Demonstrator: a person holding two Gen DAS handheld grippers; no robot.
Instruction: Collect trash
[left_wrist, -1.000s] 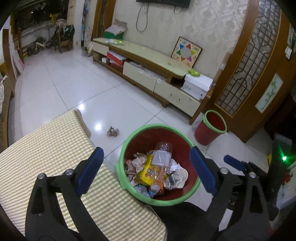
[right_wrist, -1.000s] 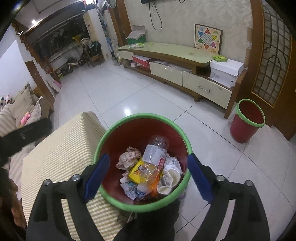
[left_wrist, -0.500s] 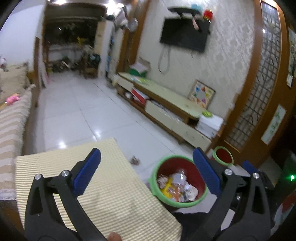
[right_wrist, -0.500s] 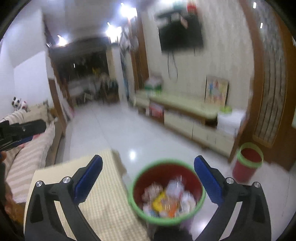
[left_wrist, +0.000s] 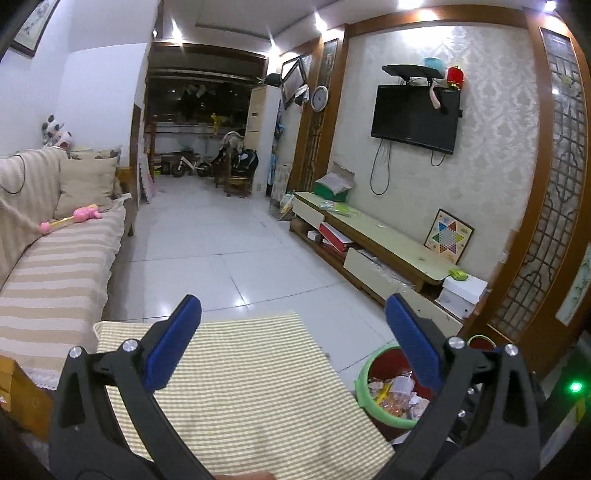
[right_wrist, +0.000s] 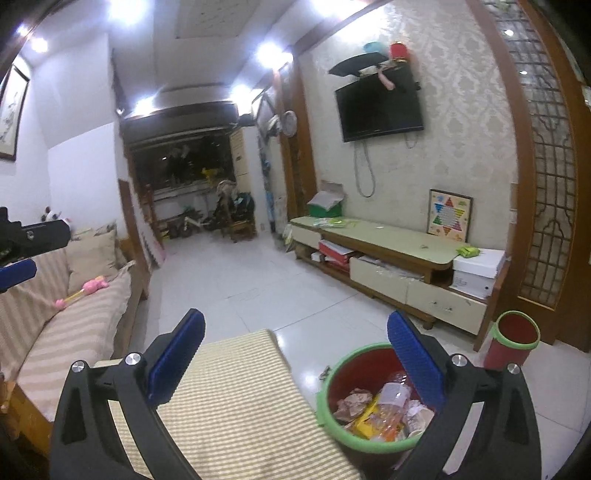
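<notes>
light: bright ceiling spotlights (right_wrist: 122, 11), overexposed in right wrist view | glare: reflections on glossy floor tiles (left_wrist: 236, 302) | focus: both views sharp | distortion: strong fisheye bending, dark vignette at corners | far room (left_wrist: 199, 110) dim

Right gripper (right_wrist: 293, 363) spread wide, nothing between the blue pads (right_wrist: 177, 354), held above a checked yellow cloth (right_wrist: 236, 402). Just right of the cloth, a red bin with green rim (right_wrist: 325, 410), filled with crumpled paper, a clear plastic bottle (right_wrist: 391, 397) and yellow wrappers. A scrap of trash (right_wrist: 325, 370) on the white floor just beyond the rim. Smaller red bin (right_wrist: 511, 341) well apart, near the TV cabinet (right_wrist: 384, 243). Left gripper (right_wrist: 22, 245) partly visible at the left edge, in front of the striped sofa (right_wrist: 70, 325).
</notes>
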